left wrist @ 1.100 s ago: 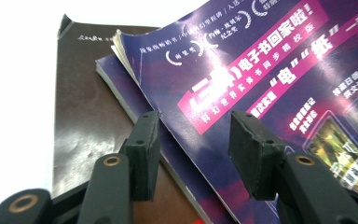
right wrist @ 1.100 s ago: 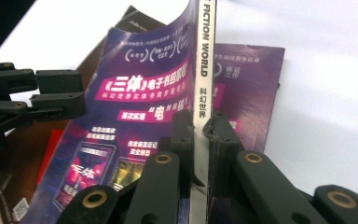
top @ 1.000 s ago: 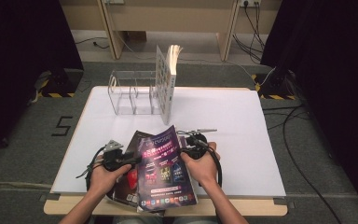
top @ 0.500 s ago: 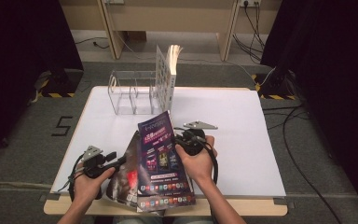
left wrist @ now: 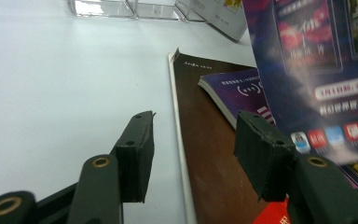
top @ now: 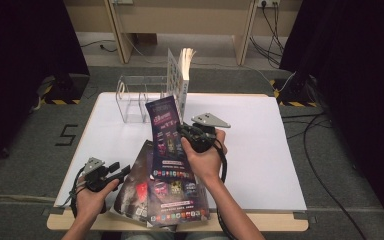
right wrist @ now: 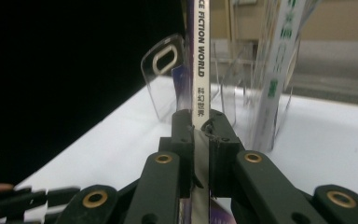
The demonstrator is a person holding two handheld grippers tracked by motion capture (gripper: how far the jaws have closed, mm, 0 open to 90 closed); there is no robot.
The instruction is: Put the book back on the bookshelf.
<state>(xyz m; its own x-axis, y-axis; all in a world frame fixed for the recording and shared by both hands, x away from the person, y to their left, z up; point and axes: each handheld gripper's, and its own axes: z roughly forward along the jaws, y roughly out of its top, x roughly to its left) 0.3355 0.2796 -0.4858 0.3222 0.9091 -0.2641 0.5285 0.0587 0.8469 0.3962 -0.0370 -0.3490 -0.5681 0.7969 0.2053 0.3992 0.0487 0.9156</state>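
High view: the right claw (top: pixel 185 134) is clamped on the spine edge of a magazine (top: pixel 172 150), which stands tilted with its top corner raised toward the clear rack (top: pixel 132 100) at the back of the white surface (top: pixel 260 150). One book (top: pixel 179 82) already stands upright at the rack's right end. The left claw (top: pixel 122 172) rests near the front-left edge, just beside the stack of magazines (top: pixel 137 192) lying flat there, and holds nothing. The step in hand looks like carrying the lifted magazine to a free slot in the rack. To do that well, the magazine should be brought fully upright before it nears the dividers, since it is limp and its lower end hangs over the stack.

Left gripper view: the jaws have just been opening and now stand apart with only bare surface and the edge of the brown cover (left wrist: pixel 209 154) between them. The lifted magazine (left wrist: pixel 326 70) hangs at the right. This hand could steady the stack, or support the loose lower edge, so nothing is dragged along.

Right gripper view: the jaws are pressed together on the spine (right wrist: pixel 198 93), gripping low on it, with the rack's clear dividers (right wrist: pixel 165 79) straight ahead and the standing book (right wrist: pixel 277 70) to the right. Aim the spine at the gap left of that book, keep it parallel to the dividers, and lower it until the bottom edge rests before letting go.
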